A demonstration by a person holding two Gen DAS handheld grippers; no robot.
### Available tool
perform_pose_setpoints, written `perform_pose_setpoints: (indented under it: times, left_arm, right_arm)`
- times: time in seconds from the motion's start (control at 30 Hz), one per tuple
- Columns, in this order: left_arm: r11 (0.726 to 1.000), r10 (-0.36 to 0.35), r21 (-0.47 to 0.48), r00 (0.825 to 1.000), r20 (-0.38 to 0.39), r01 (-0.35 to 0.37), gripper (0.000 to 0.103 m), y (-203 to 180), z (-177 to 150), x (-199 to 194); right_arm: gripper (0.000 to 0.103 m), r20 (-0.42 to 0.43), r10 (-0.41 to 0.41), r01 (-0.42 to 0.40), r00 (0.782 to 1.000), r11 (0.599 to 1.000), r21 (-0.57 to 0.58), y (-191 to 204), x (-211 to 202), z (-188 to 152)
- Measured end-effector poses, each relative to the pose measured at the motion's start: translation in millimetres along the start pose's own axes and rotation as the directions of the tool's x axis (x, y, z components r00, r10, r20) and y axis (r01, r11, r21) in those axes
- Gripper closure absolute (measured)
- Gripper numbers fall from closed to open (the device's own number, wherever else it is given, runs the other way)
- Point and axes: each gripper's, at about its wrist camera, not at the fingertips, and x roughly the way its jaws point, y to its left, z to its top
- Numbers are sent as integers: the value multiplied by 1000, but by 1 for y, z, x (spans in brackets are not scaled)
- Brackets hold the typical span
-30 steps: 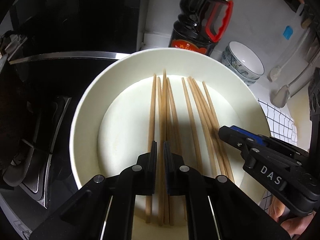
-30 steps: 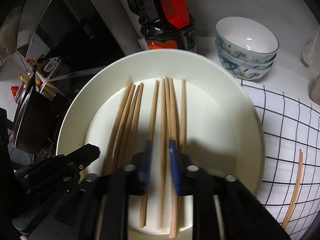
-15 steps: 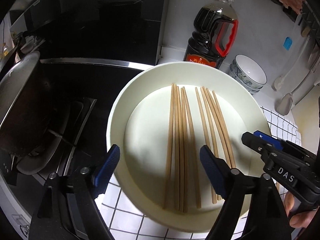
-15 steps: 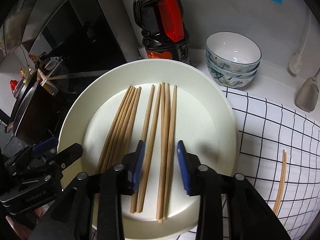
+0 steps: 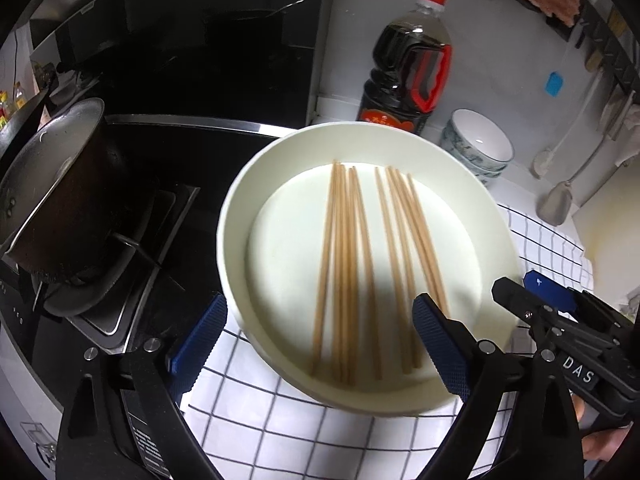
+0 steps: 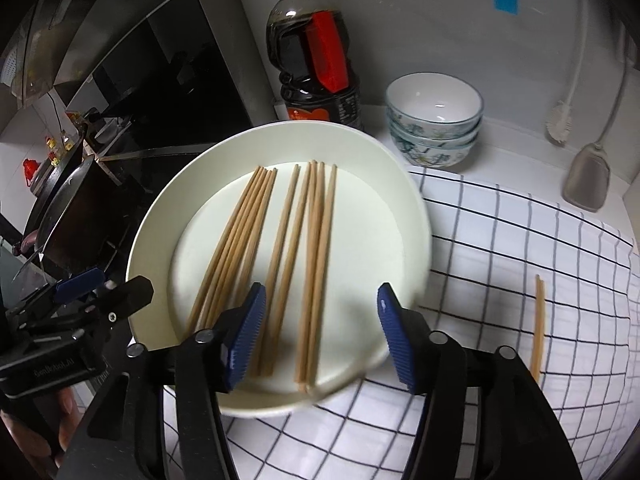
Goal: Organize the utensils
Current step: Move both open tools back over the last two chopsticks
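Several wooden chopsticks (image 5: pixel 344 260) (image 6: pixel 316 248) lie side by side in two loose groups on a cream plate (image 5: pixel 240 208) (image 6: pixel 400 184). My left gripper (image 5: pixel 318 344) hovers above the plate's near rim. Its jaws are opening wide and nothing is between the pads. My right gripper (image 6: pixel 322 336) hangs over the near ends of the chopsticks. Its jaws are also opening and its pads touch nothing. Each gripper shows in the other's view: the right gripper (image 5: pixel 560 320) and the left gripper (image 6: pixel 80 304). A loose chopstick pair (image 6: pixel 538 328) lies on the checked cloth (image 6: pixel 500 264) right of the plate.
A dark sauce bottle (image 5: pixel 408 68) (image 6: pixel 316 64) and stacked patterned bowls (image 5: pixel 478 144) (image 6: pixel 434 120) stand behind the plate. A pot (image 5: pixel 60 184) sits on the black stove to the left. A spatula (image 6: pixel 586 176) and a brush (image 6: pixel 560 120) hang at the right wall.
Both grippers were shut, or nearly shut, around chopsticks low over the plate. They have opened, let go and drawn back upward. The chopsticks now lie on the plate.
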Motion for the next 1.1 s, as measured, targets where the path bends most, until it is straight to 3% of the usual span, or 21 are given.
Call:
perform_pose_setpoints:
  times: [0.27, 0.7, 0.87, 1.1]
  left_arm:
    - [998, -32, 50, 999, 2, 32, 10, -32, -12, -16]
    - [971, -153, 181, 988, -20, 154, 10, -119, -46, -27]
    - [949, -204, 238, 978, -45, 209, 8, -152, -69, -26]
    - [935, -189, 287, 977, -95, 208, 8, -182, -88, -9]
  right_arm:
    - [42, 17, -24, 23, 1000, 999, 29, -28, -30, -28]
    - [39, 53, -174, 165, 983, 977, 136, -110, -81, -93]
    - [39, 15, -241, 236, 970, 958, 164, -143, -80, -123]
    - [39, -45, -262, 266, 964, 938, 223, -180, -59, -166]
